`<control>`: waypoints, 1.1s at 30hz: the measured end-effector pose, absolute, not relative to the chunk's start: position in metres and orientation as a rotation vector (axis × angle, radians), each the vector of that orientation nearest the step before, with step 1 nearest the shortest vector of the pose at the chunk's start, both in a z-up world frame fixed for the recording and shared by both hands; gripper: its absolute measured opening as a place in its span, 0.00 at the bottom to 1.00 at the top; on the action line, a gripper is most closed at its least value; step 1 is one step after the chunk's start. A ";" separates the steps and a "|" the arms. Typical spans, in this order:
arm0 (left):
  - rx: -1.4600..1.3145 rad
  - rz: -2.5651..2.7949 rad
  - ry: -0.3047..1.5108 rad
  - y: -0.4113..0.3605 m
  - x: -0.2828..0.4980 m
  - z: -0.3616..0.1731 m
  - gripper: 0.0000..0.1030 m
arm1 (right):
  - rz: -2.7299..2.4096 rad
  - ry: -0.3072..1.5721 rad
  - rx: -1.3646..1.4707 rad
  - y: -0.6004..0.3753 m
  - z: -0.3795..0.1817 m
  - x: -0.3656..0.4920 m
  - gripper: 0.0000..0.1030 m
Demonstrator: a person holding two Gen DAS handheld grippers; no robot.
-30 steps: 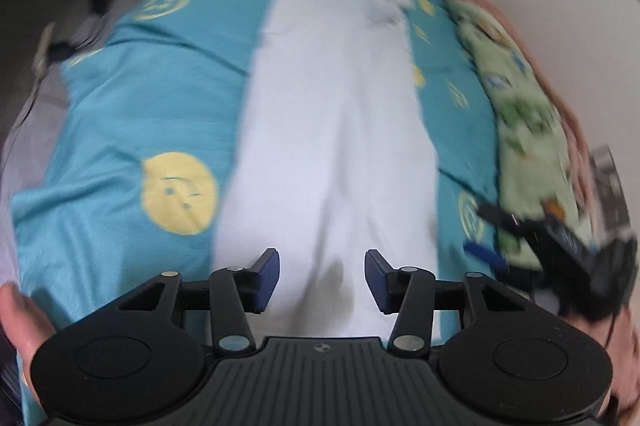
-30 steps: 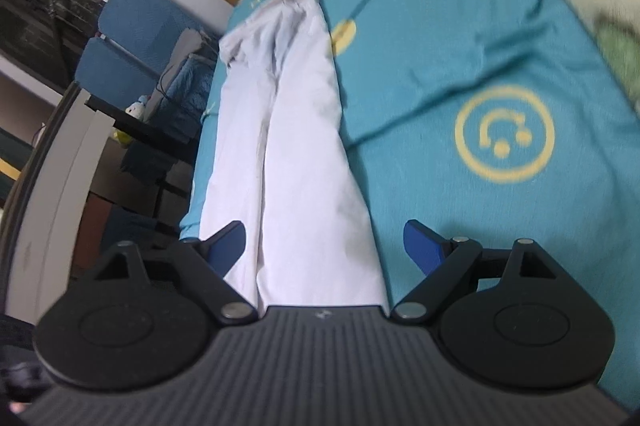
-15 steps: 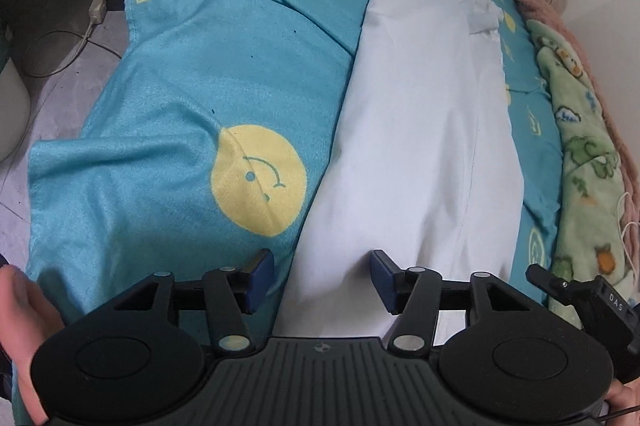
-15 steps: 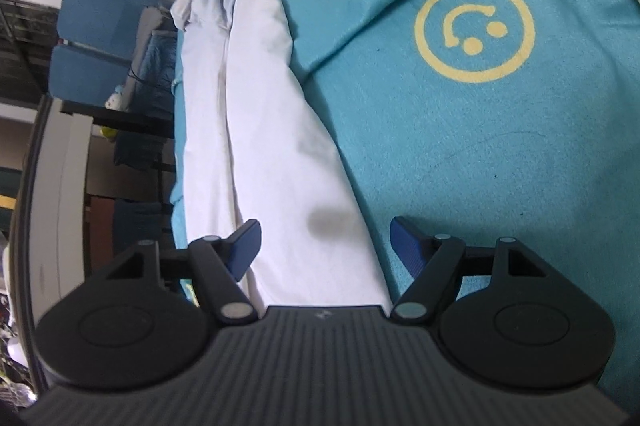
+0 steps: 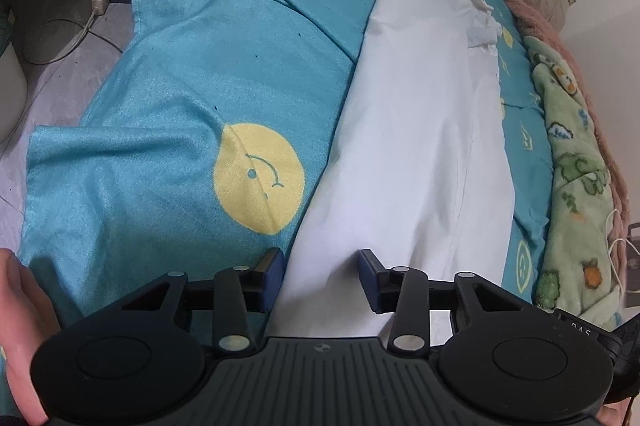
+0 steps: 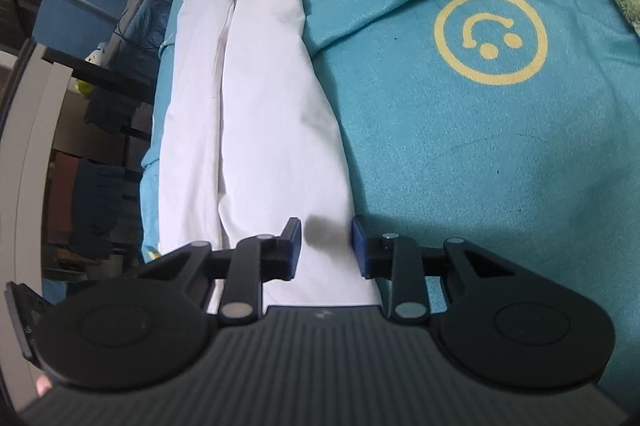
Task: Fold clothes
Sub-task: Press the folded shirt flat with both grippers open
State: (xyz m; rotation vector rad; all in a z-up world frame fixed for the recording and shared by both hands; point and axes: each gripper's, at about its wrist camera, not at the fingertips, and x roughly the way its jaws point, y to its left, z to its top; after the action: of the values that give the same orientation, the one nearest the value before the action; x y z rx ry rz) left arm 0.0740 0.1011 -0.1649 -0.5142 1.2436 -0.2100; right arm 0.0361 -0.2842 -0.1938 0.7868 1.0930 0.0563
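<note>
Lengthwise, the long white cotton garment (image 5: pixel 416 130) lies narrowed on the teal smiley bedsheet (image 5: pixel 168 86), cross-folds apparently left; left gripper (image 5: pixel 320 276) and right gripper (image 6: pixel 325 246) both gape over its near hem.

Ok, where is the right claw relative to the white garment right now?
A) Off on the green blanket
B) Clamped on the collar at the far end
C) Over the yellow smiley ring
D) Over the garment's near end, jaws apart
D: the right claw sits over the near end of the white garment, with white cloth visible in the gap between its separated jaws.
</note>
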 end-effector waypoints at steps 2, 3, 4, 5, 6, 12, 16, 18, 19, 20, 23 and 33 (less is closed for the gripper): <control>-0.501 -0.217 1.246 0.099 0.073 -0.164 0.39 | 0.056 1.089 0.780 -0.284 -0.193 0.035 0.29; -0.494 -0.219 1.246 0.098 0.073 -0.163 0.39 | 0.054 1.088 0.778 -0.283 -0.193 0.034 0.29; -0.491 -0.216 1.248 0.097 0.073 -0.164 0.38 | 0.052 1.087 0.773 -0.284 -0.192 0.034 0.29; -0.489 -0.213 1.249 0.097 0.073 -0.164 0.37 | 0.049 1.086 0.768 -0.283 -0.192 0.034 0.30; -0.489 -0.211 1.249 0.097 0.073 -0.163 0.37 | 0.049 1.085 0.766 -0.283 -0.192 0.034 0.30; -0.490 -0.200 1.253 0.097 0.070 -0.161 0.30 | 0.039 1.083 0.774 -0.284 -0.193 0.034 0.31; -0.475 -0.196 1.266 0.095 0.069 -0.160 0.31 | -0.004 1.079 0.809 -0.288 -0.196 0.032 0.32; -0.457 -0.197 1.274 0.093 0.069 -0.160 0.35 | -0.013 1.075 0.838 -0.290 -0.198 0.031 0.40; -0.450 -0.201 1.279 0.091 0.069 -0.160 0.37 | -0.021 1.068 0.856 -0.292 -0.199 0.030 0.41; -0.446 -0.197 1.283 0.091 0.069 -0.160 0.38 | -0.028 1.066 0.865 -0.293 -0.199 0.029 0.41; -0.444 -0.188 1.291 0.090 0.068 -0.160 0.41 | -0.026 1.071 0.873 -0.293 -0.199 0.028 0.41; -0.466 -0.308 1.354 0.081 0.059 -0.159 0.30 | 0.096 1.157 0.860 -0.271 -0.197 0.023 0.41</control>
State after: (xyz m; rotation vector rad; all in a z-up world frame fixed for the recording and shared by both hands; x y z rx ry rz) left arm 0.0595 0.0811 -0.1588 -0.4655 1.3535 -0.3083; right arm 0.0230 -0.2706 -0.1967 0.8597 1.1575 0.0962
